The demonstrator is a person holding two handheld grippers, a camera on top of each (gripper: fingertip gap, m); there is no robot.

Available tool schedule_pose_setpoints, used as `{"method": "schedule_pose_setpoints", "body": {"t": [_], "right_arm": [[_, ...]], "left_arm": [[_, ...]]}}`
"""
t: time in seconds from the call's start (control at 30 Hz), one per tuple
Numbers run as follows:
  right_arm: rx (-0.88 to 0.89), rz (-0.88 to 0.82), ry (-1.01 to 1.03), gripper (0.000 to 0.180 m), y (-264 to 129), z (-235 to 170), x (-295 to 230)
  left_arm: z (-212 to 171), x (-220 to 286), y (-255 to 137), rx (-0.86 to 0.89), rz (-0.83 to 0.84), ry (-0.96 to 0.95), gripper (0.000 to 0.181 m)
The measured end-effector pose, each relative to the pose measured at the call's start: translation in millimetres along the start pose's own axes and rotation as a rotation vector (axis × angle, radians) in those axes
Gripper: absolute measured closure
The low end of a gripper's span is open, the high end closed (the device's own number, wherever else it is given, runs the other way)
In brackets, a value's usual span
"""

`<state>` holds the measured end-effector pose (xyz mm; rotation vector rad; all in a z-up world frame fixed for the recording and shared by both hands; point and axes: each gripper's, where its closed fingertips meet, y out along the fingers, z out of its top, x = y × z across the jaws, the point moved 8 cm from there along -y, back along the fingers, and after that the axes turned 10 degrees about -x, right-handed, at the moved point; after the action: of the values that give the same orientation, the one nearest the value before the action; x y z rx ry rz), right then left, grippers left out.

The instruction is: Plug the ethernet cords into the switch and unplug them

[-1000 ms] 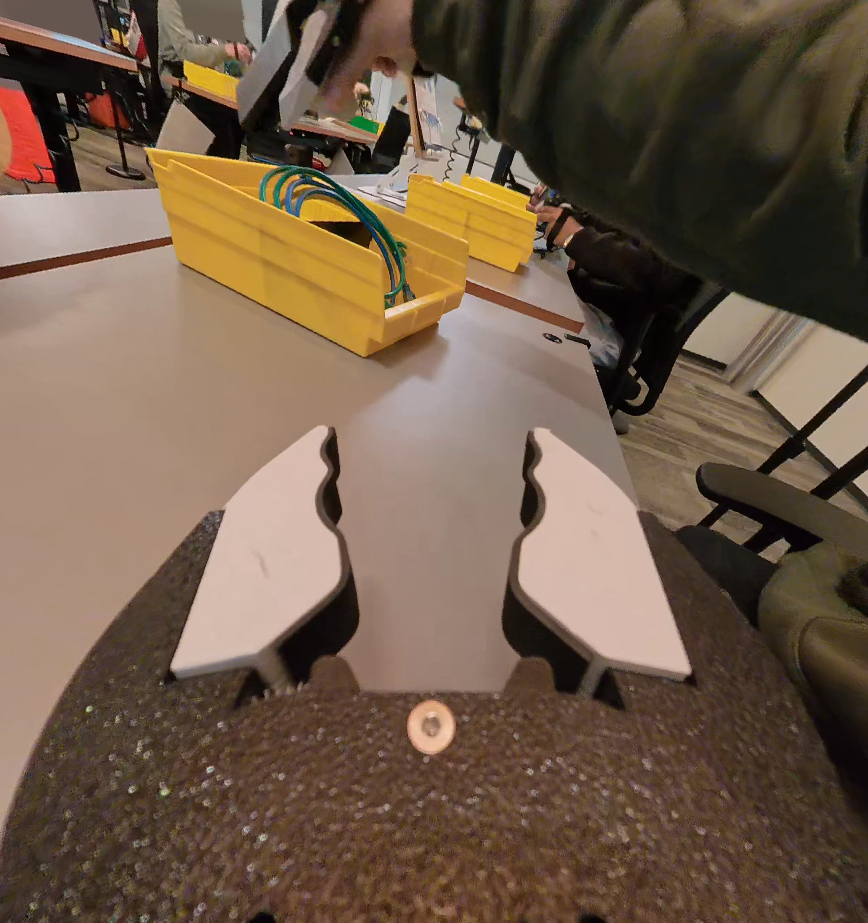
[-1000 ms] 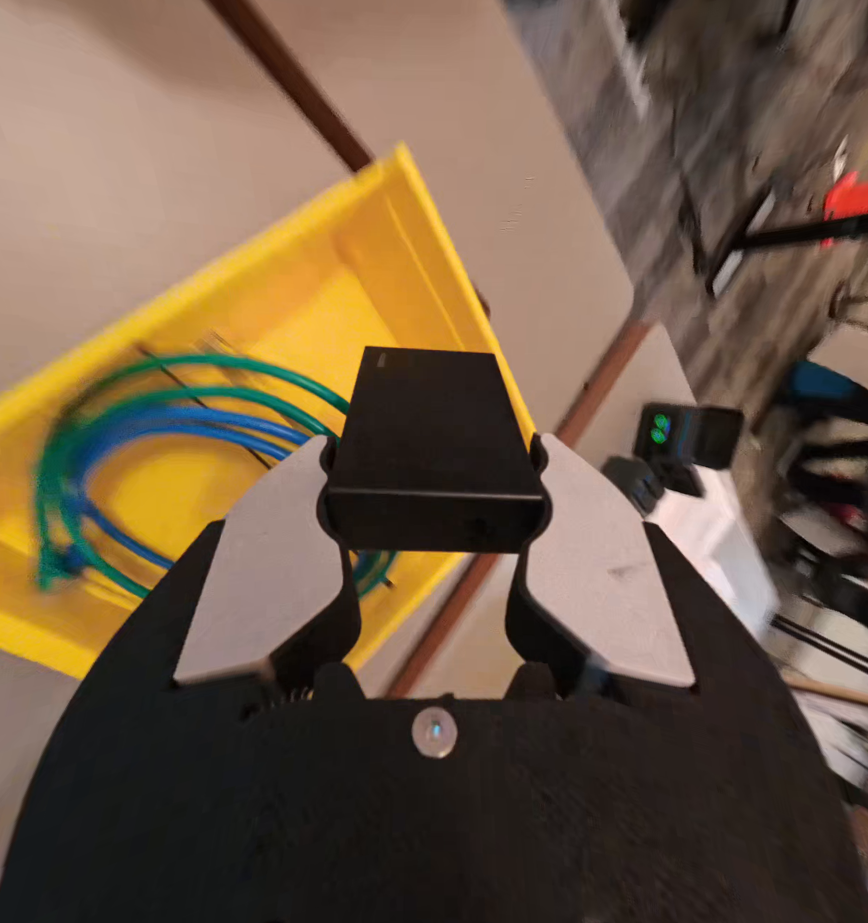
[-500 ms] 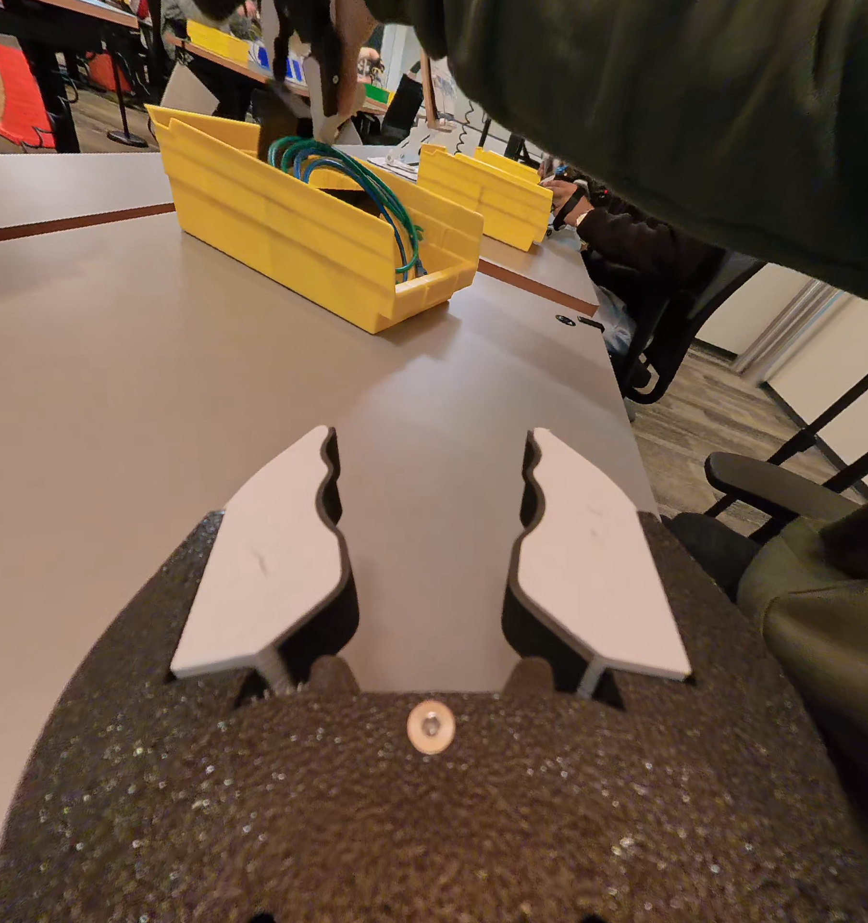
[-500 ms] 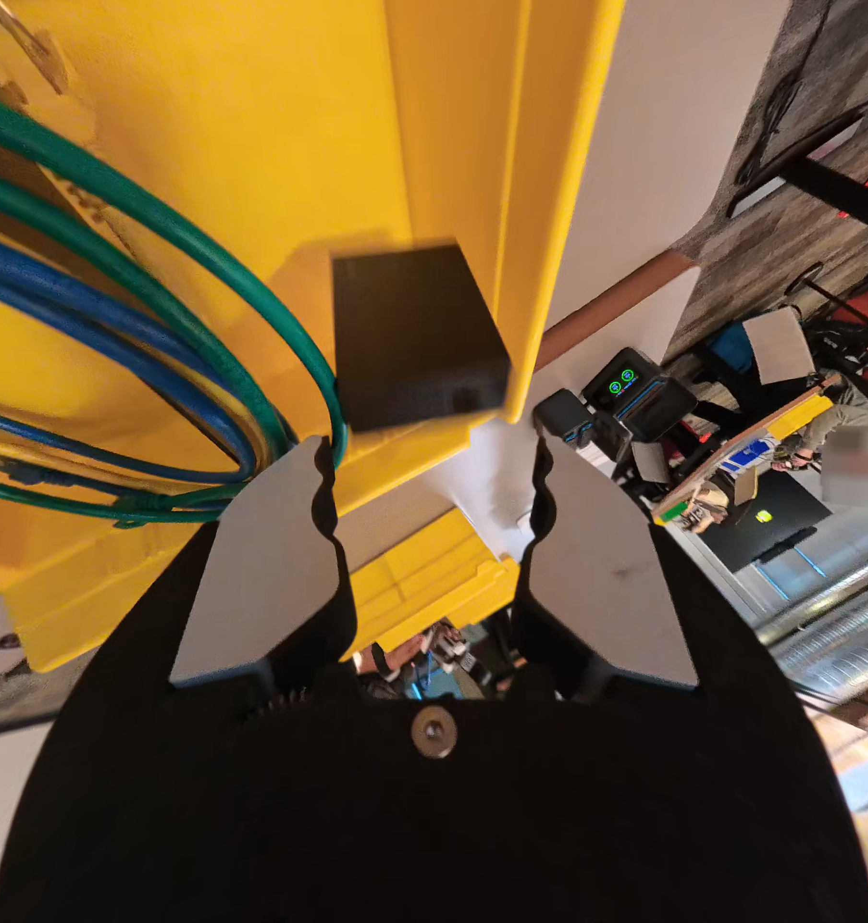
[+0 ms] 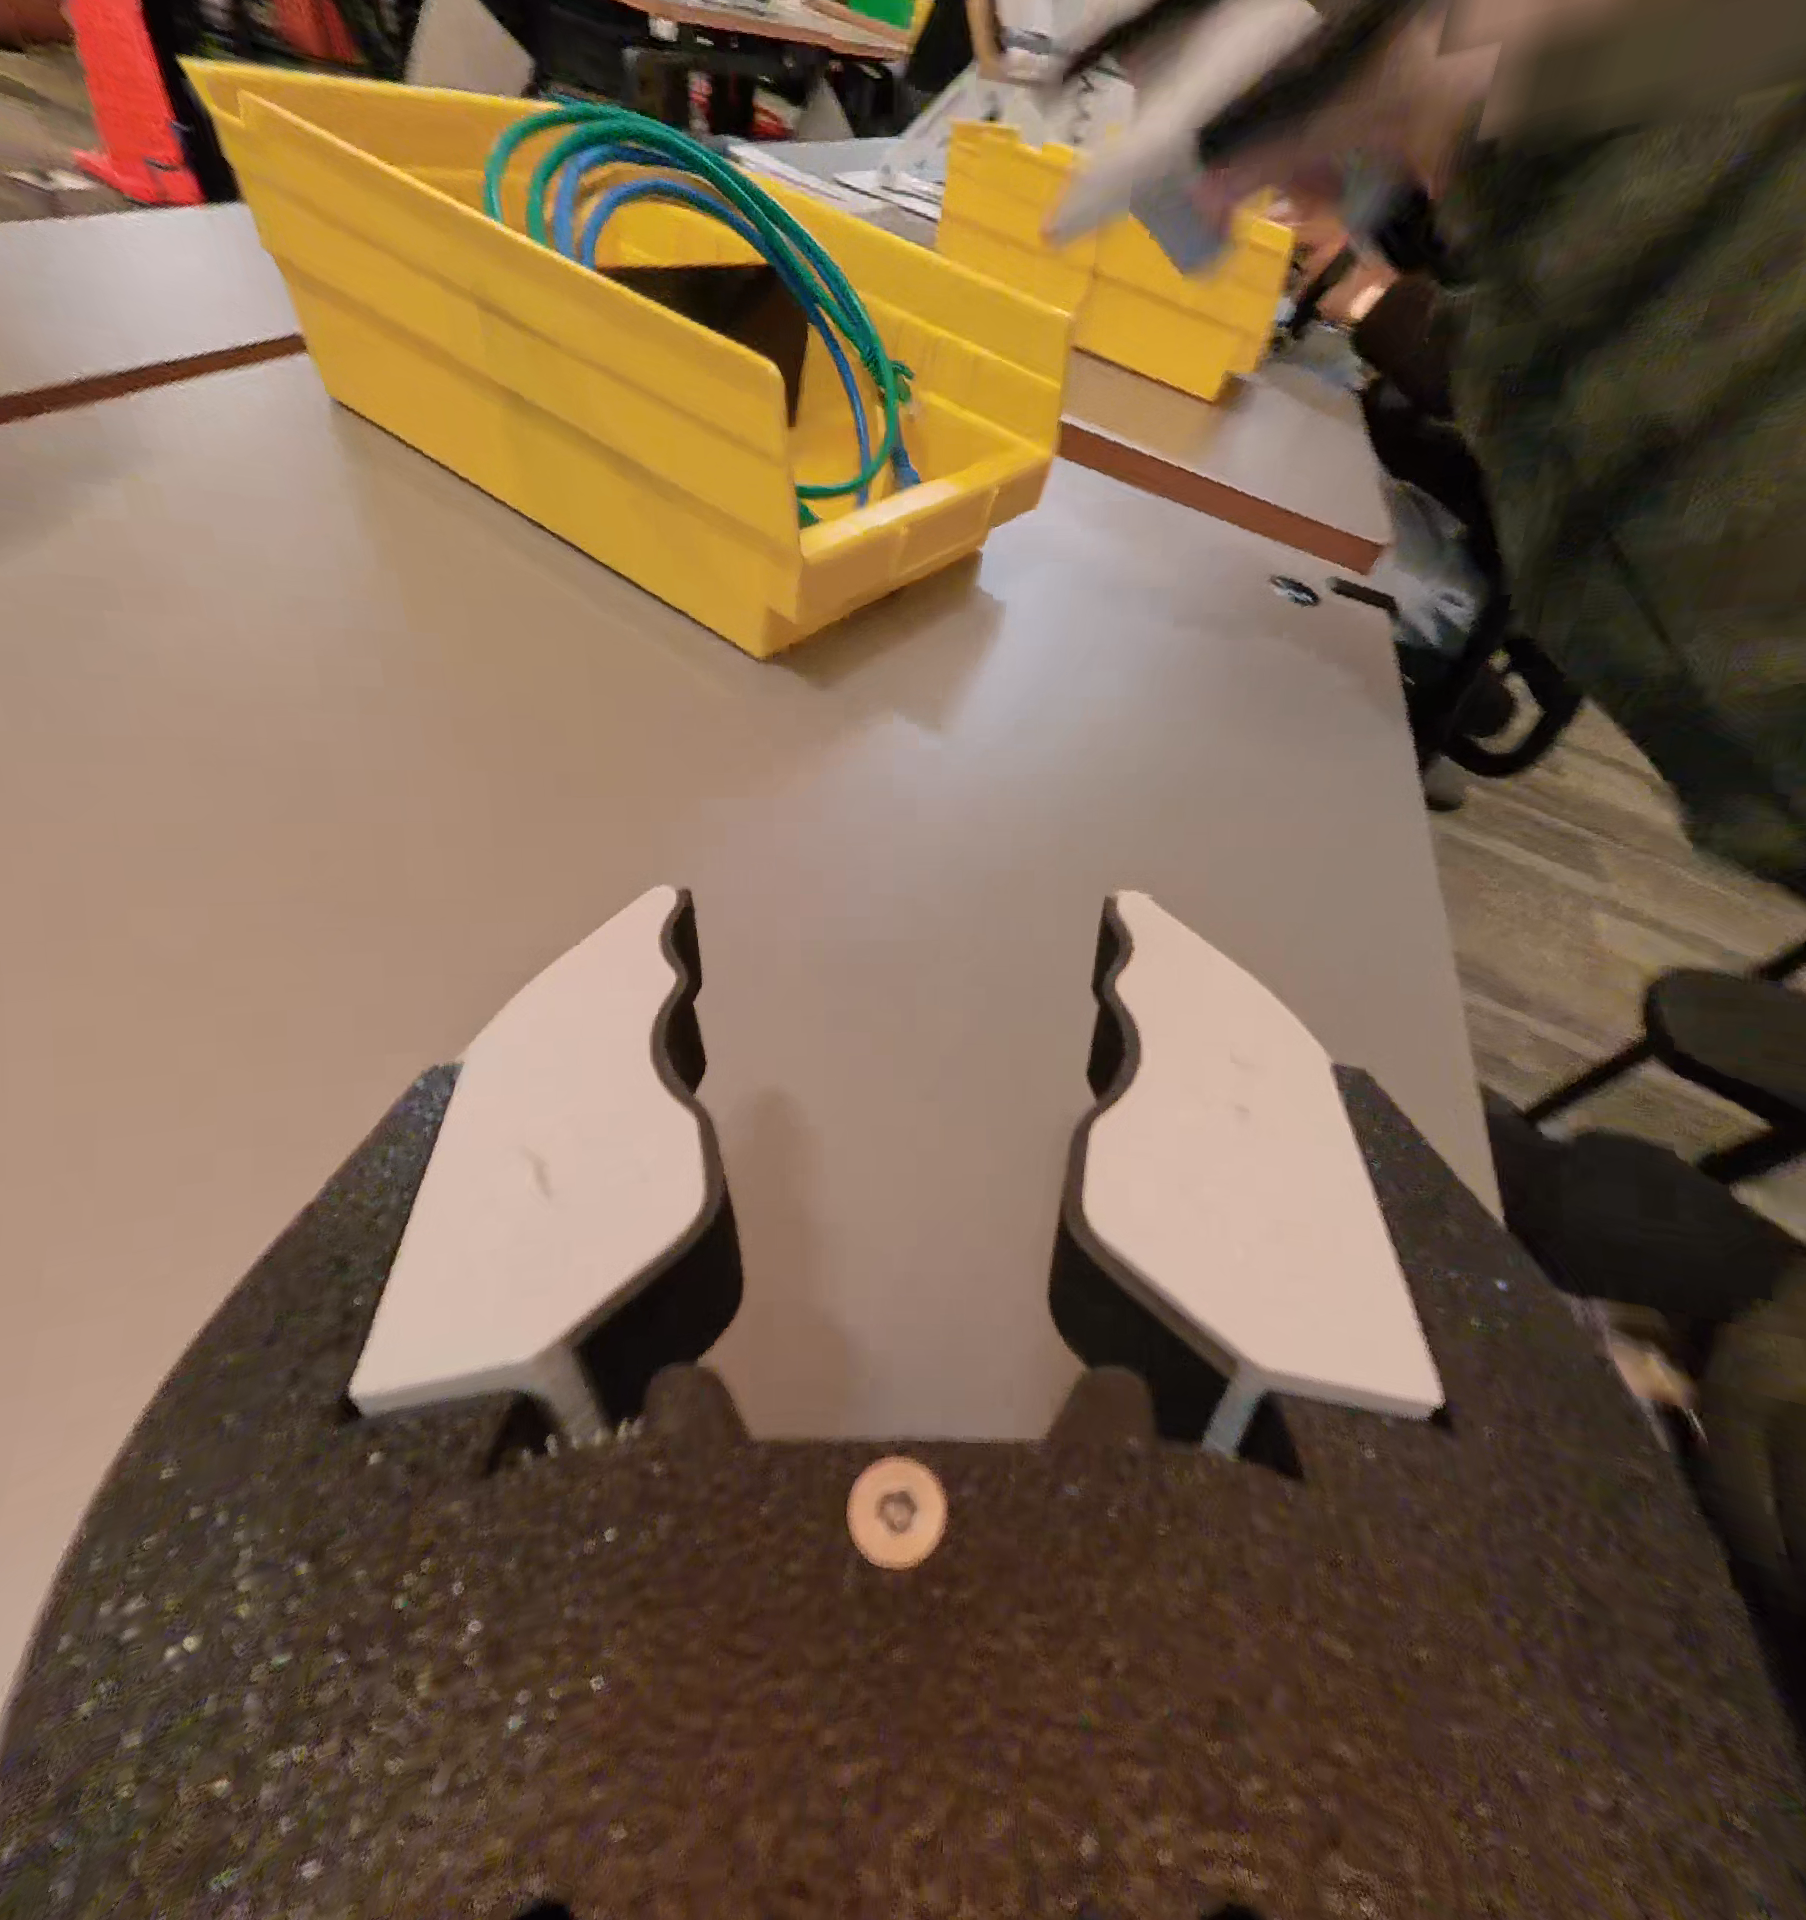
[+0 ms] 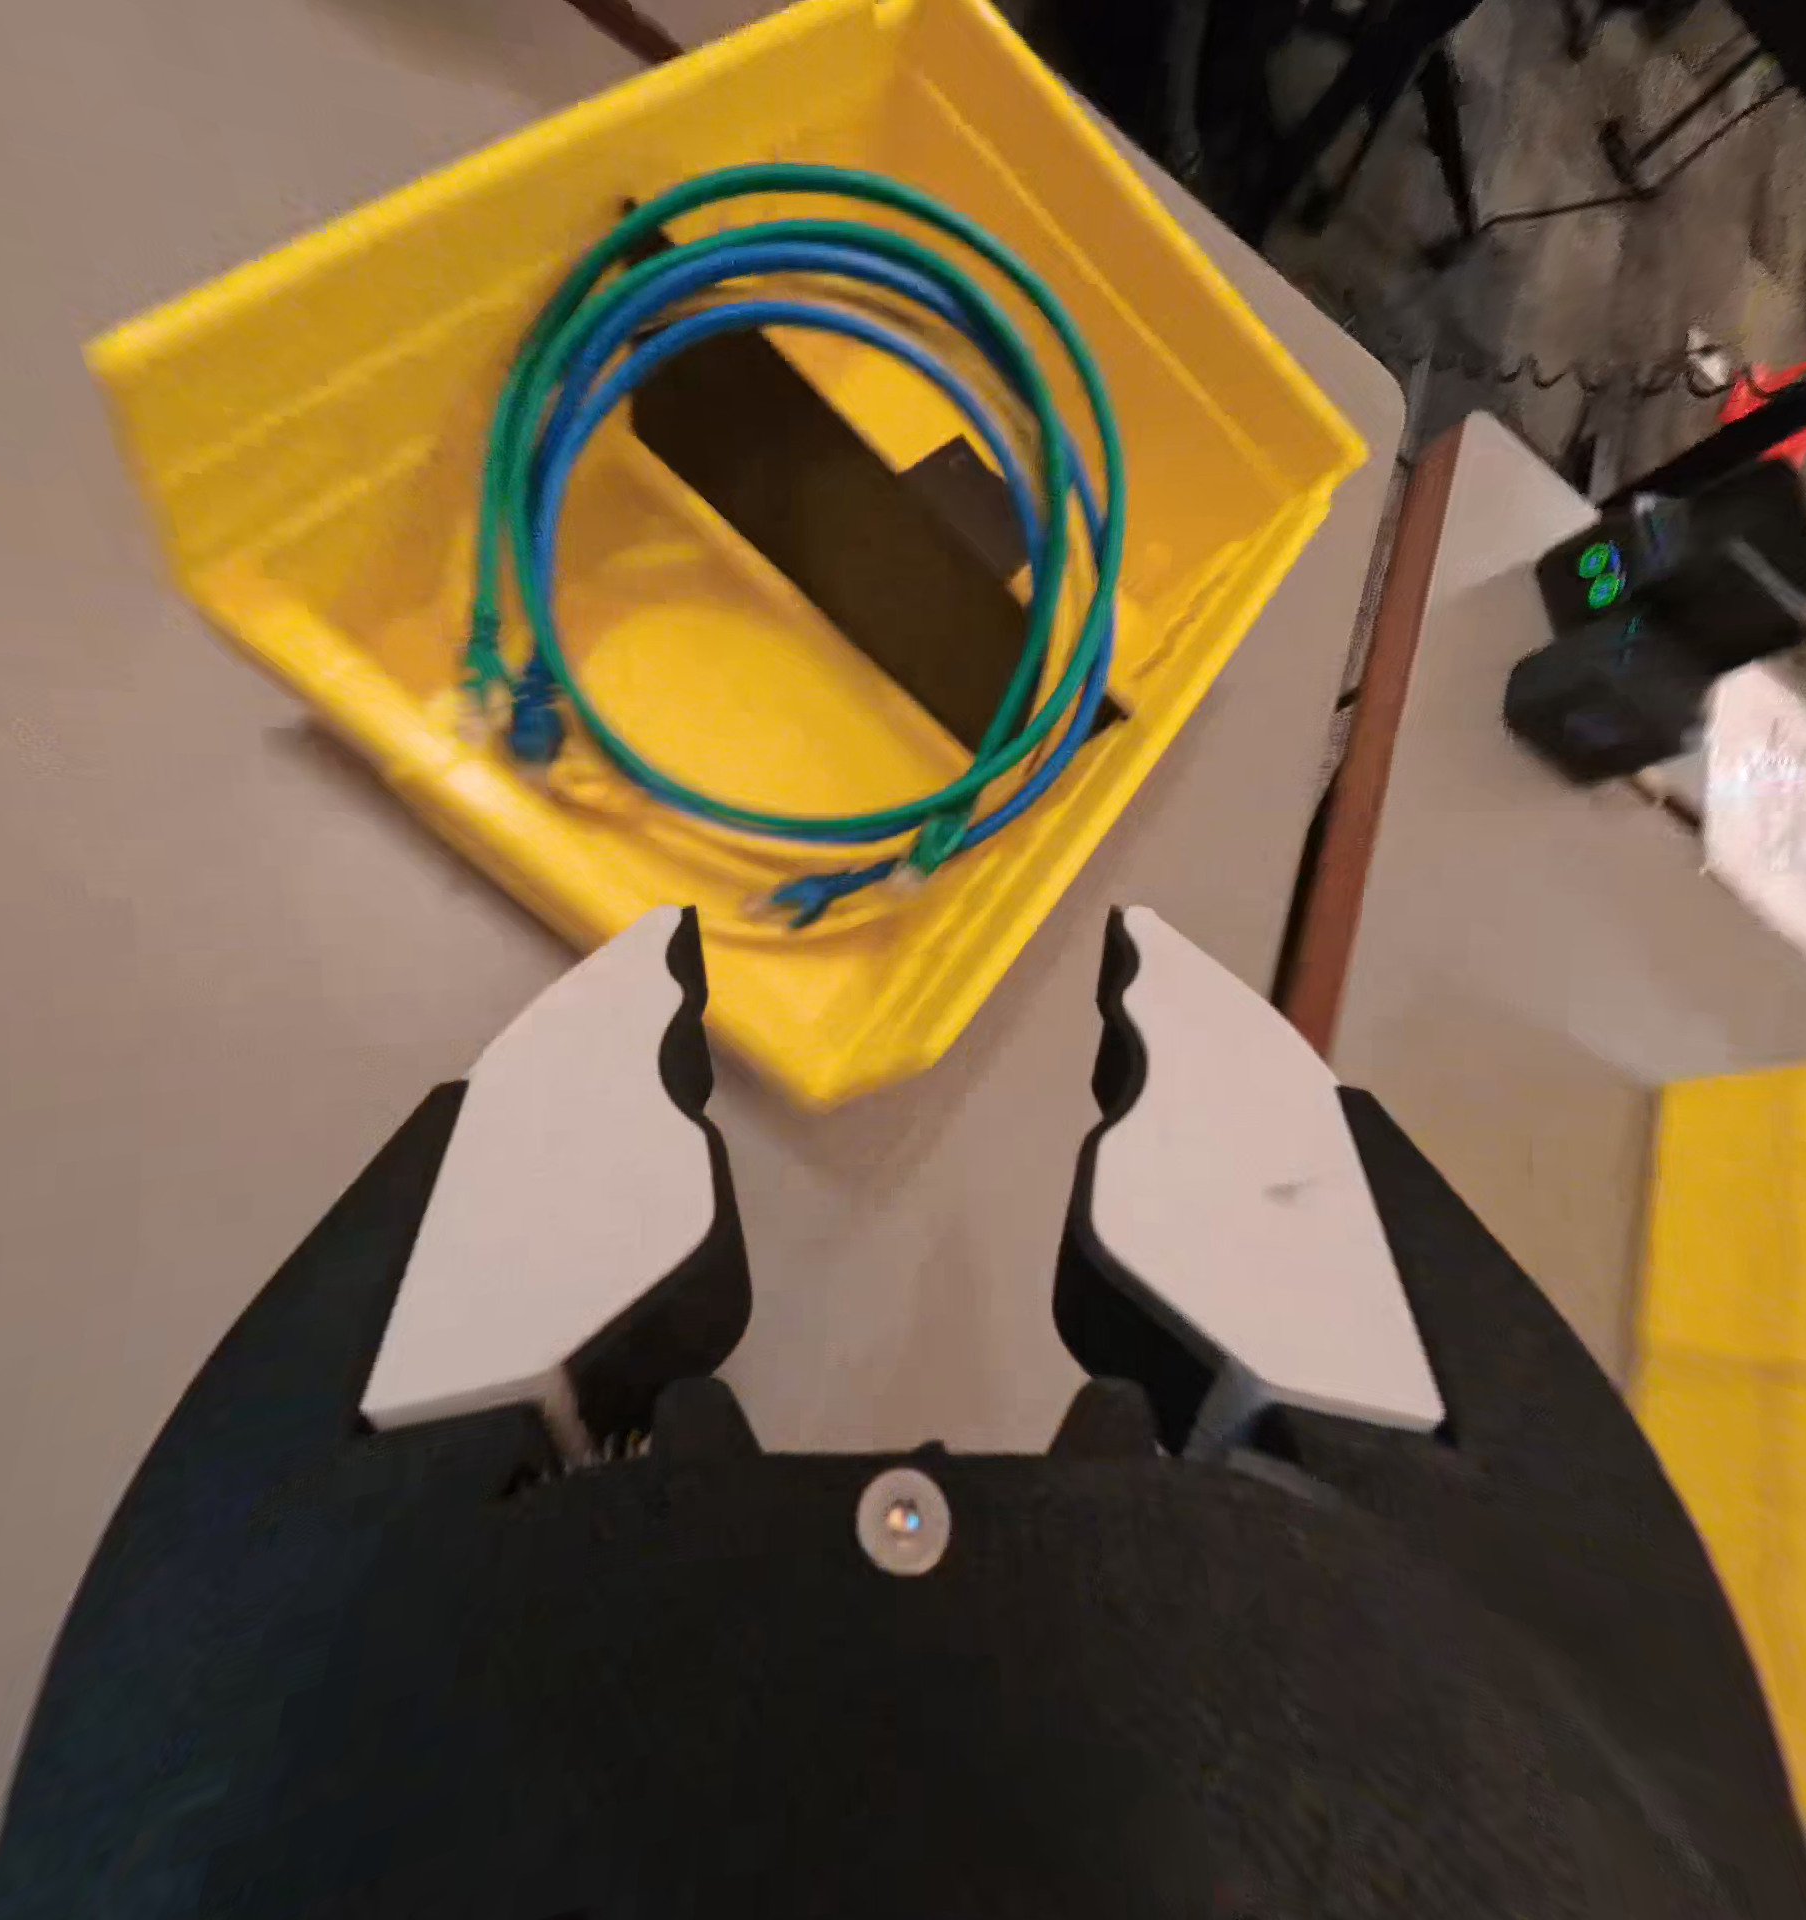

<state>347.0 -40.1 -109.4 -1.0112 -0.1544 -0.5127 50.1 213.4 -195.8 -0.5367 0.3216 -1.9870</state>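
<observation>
A yellow bin [image 6: 982, 1029] stands on the grey table and also shows in the left wrist view [image 5: 566, 405]. Inside it the black switch [image 6: 857, 540] lies slanted under coiled green and blue ethernet cords [image 6: 1065, 644]; the switch [image 5: 743, 312] and cords [image 5: 826, 281] show above the bin wall in the left wrist view. My right gripper [image 6: 899, 935] is open and empty, held above the bin's near corner. My left gripper [image 5: 894, 914] is open and empty, low over the bare table, well short of the bin.
A second yellow bin [image 5: 1117, 260] stands on the adjoining table past a brown seam [image 5: 1221, 499]. A person's dark green sleeve [image 5: 1657, 364] fills the upper right. A black device with green lights [image 6: 1668, 613] sits right of the bin. Chairs [image 5: 1772, 1049] stand off the table's right edge.
My right gripper let go of the black switch, which now lies in the bin among the cords, and has pulled back up and away. The left gripper stayed open and shifted slightly.
</observation>
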Motion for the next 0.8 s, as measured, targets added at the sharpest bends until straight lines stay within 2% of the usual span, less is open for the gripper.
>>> {"method": "schedule_pose_setpoints", "body": {"t": [0.1,0.23,0.37,0.47,0.5,0.53,0.6,0.67,0.8], "right_arm": [[0.138,0.007,0.186,0.109,-15,-56,-44],[0.268,0.064,0.389,0.107,-19,-93,-81],[0.262,0.087,0.427,0.101,-23,-105,-89],[0.313,0.043,0.4,0.102,-35,-105,-83],[0.326,0.054,0.403,0.102,-36,-106,-81],[0.332,0.078,0.411,0.102,-37,-107,-81],[0.341,0.105,0.435,0.103,-38,-108,-78],[0.374,0.104,0.462,0.105,-41,-109,-74],[0.434,0.141,0.484,0.112,-48,-108,-70]], "left_arm": [[34,8,42,0.013,0.079,-0.033,0.11],[82,4,108,-0.141,0.255,-0.043,0.11],[122,-21,165,-0.299,0.441,-0.05,0.11],[133,-47,200,-0.446,0.525,-0.084,0.111],[132,-55,208,-0.508,0.566,-0.077,0.119],[132,-61,215,-0.553,0.569,-0.083,0.121],[134,-68,219,-0.574,0.59,-0.106,0.157],[134,-76,213,-0.538,0.606,-0.163,0.172],[122,-79,184,-0.535,0.576,-0.127,0.175]]}}
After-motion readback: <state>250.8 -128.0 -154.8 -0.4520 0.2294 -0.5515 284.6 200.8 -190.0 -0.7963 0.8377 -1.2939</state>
